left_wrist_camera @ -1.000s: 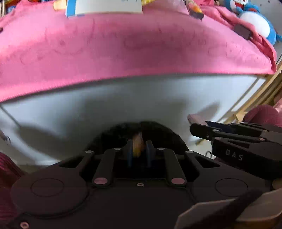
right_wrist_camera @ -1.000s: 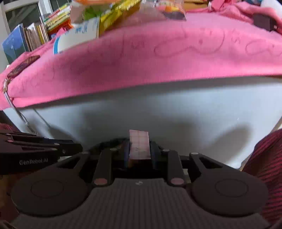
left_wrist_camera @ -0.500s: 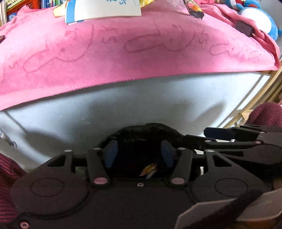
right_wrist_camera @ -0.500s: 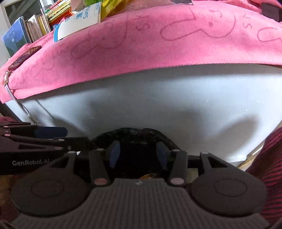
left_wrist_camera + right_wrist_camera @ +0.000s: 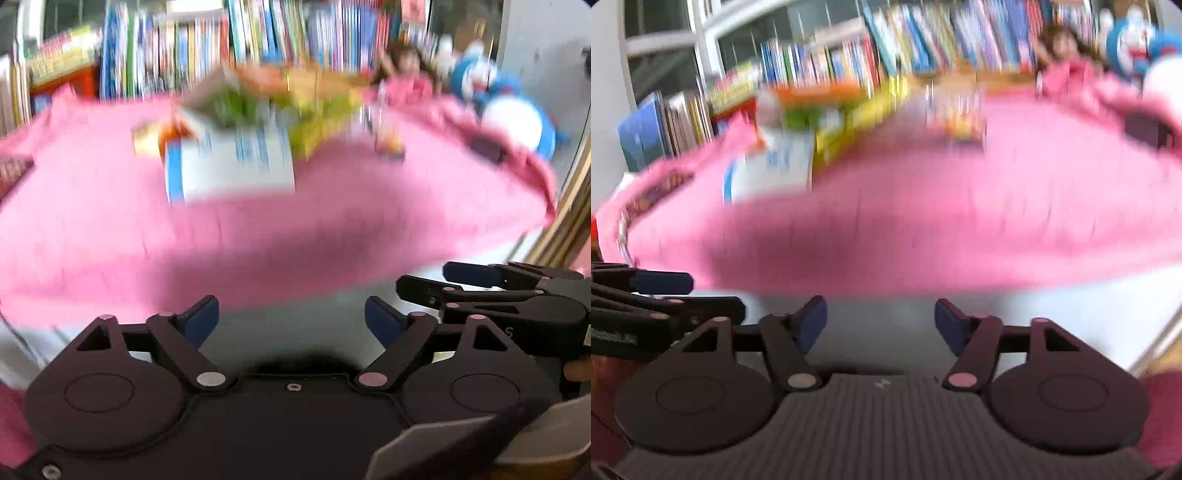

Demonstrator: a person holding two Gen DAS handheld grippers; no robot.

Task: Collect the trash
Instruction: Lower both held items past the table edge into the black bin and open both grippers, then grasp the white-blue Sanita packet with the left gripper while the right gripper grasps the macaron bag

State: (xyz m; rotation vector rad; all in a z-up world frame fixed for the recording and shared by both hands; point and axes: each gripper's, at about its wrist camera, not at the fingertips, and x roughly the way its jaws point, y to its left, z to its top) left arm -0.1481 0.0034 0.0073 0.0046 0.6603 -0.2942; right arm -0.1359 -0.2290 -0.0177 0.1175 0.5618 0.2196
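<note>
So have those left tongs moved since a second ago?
Yes. The left tongs rose: the pink cloth sits lower in view, bookshelves now visible. Its jaws have just opened, empty.

— What does the left tool (image 5: 291,321) look like?

— Black body, two round discs, angled link arms on pale pink pivot pins, dark blue pads (image 5: 201,319), one small screw at the centre.

— And the right tool (image 5: 881,319)?

— Same black linkage and blue pads (image 5: 812,321), but a ribbed grey housing with a small white mark.

— Any clothing?

— A dark red sleeve (image 5: 1161,410), blurred, at the lower right edge.
</note>
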